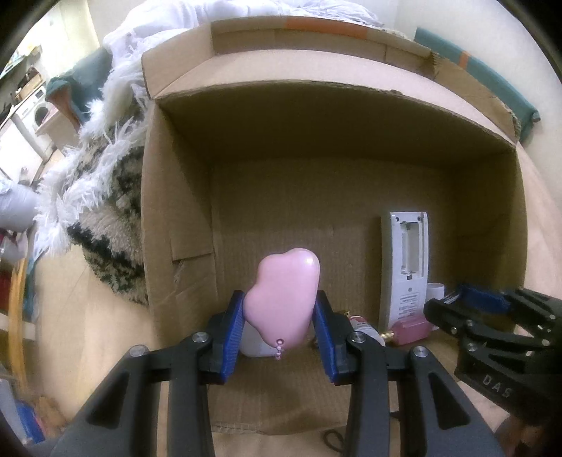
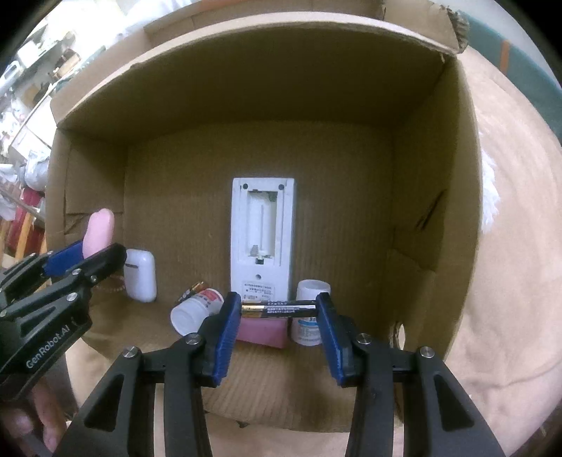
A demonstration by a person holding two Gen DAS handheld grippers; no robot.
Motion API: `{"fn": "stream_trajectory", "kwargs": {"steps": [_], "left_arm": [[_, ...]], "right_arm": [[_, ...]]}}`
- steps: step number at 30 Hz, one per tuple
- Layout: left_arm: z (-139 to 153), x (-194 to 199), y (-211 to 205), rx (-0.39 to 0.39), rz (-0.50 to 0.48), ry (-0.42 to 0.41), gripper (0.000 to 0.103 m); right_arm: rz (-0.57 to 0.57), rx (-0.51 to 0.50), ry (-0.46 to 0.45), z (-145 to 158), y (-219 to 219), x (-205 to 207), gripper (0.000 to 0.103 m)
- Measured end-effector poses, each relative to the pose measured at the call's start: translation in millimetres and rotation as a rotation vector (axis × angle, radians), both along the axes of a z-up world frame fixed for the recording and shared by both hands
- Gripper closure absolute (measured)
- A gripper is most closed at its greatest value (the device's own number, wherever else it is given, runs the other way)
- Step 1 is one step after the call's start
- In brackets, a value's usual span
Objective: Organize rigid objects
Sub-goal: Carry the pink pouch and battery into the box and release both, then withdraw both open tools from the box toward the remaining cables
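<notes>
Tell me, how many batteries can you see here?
2. One battery is clamped end to end in the right claw. A second battery peeks out behind the toppled pill bottle. Others may be hidden.

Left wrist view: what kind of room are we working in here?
Probably a lived-in home, on the floor: a shaggy rug lies beside the cardboard box, with a washing machine in the background and white bedding heaped behind.

1 cardboard box (image 2: 428,182). Inside: 1 white remote (image 2: 261,239), 2 pill bottles (image 2: 195,311), 1 white earbud case (image 2: 140,276), 1 pink block (image 2: 261,330). 2 batteries (image 2: 281,310), 1 pink cloud-shaped thing (image 1: 284,298), 2 grippers (image 2: 279,318).
</notes>
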State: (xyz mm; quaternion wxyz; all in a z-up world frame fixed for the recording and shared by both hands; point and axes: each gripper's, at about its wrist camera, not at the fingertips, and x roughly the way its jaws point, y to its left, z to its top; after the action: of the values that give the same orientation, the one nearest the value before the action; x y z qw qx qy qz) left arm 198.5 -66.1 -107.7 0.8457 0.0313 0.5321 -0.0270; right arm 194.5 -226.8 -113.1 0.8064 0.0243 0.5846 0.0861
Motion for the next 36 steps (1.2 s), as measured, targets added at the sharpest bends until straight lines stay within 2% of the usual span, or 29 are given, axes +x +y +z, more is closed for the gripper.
{"fn": "stream_trajectory", "kwargs": {"steps": [6,8,12,13,15,17,19,24,36], "left_arm": [[-3.8,-2.1,4.0,0.008,0.004,0.009,0.068],[-5.4,-0.4,5.3,0.004,0.010,0.020,0.068],[-6.2,-2.4,9.3,-0.003,0.013,0.031,0.067],[-5.7,-2.2,10.5,-0.002,0.011,0.030,0.064],[-2.4,-4.5,10.6,0.007,0.008,0.021,0.042],[2.8,-7.2,10.7,0.003,0.006,0.005,0.037],[8.3,-9.6,10.1,0.002,0.013,-0.004,0.036],[15.6,-12.6,12.6,-0.004,0.019,-0.022,0.034],[31.6,-16.3,1.0,-0.005,0.016,-0.039,0.034]], "right_arm": [[-0.005,0.021,0.001,-1.5,-2.0,0.9,0.055],[-0.009,0.040,-0.001,-0.2,-3.9,4.8,0.043],[-0.013,0.098,-0.018,6.3,-4.7,4.7,0.033],[-0.013,0.109,-0.026,8.2,-5.2,4.7,0.028],[-0.013,0.128,-0.046,12.6,-5.7,4.6,0.022],[-0.013,0.138,-0.064,16.6,-6.7,4.8,0.009],[-0.027,0.147,-0.089,25.2,-4.6,2.6,0.004],[-0.044,0.167,-0.113,34.5,-8.0,2.9,0.003],[-0.049,0.166,-0.113,30.6,-17.5,0.1,0.003]]}}
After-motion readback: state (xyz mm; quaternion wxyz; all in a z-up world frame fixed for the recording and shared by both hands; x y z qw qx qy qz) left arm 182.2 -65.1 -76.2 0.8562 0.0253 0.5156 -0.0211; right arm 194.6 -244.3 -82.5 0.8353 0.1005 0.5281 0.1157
